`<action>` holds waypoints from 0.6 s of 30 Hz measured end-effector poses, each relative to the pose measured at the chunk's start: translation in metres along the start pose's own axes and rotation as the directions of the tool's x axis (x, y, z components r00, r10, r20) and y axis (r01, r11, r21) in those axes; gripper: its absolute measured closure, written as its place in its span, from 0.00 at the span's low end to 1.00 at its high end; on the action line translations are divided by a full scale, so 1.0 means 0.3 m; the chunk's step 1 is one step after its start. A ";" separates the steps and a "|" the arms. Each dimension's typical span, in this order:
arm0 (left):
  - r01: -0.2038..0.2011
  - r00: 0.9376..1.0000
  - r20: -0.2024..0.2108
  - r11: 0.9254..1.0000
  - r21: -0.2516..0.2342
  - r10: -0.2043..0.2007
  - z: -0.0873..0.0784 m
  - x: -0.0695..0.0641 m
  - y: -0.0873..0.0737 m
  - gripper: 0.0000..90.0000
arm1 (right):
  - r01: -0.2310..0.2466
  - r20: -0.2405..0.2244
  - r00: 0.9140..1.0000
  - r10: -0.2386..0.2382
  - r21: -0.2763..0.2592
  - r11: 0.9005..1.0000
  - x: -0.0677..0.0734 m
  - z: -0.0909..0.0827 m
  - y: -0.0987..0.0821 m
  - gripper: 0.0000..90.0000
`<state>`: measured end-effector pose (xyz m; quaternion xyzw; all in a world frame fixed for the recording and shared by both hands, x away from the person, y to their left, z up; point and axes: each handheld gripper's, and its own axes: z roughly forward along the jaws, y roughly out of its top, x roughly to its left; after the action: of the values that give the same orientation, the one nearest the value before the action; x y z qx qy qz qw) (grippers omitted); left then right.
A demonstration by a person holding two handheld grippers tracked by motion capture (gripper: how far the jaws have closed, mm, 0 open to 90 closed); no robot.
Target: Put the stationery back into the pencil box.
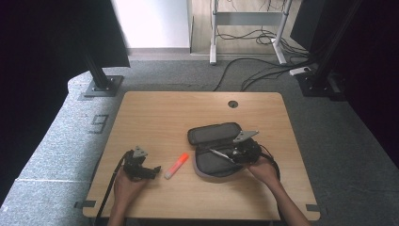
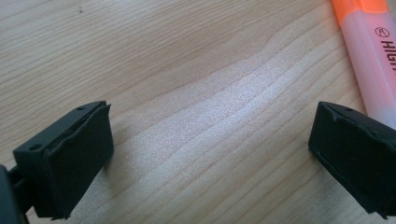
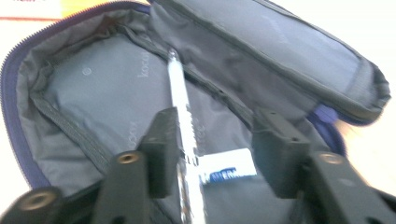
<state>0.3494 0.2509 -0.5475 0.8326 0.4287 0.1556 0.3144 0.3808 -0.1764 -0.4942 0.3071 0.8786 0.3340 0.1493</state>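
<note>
Lying in the open case (image 3: pixel 93 93), the pen (image 3: pixel 180 100) sits between the right gripper's (image 3: pixel 215 140) parted jaws, touching one. Lifting carelessly could drag it out. Left gripper (image 2: pixel 210 154) gapes wide beside the highlighter (image 2: pixel 373 60).

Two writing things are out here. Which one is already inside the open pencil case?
The silver pen: it lies on the grey lining of the pencil case, beside the right gripper. The orange highlighter lies outside on the bare table.
</note>
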 end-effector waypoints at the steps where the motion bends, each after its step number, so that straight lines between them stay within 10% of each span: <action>1: 0.000 1.000 0.000 1.000 0.000 0.000 0.000 0.000 0.000 0.00 | -0.003 0.010 1.000 0.003 0.002 1.000 -0.005 -0.010 -0.003 0.50; 18: 0.000 1.000 -0.001 1.000 0.000 0.000 0.000 0.000 0.000 0.00 | -0.062 0.074 0.995 0.062 -0.003 0.998 -0.050 -0.138 -0.085 0.18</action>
<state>0.3494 0.2509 -0.5475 0.8326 0.4287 0.1559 0.3140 0.3617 -0.2217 -0.4803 0.3464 0.8623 0.3273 0.1712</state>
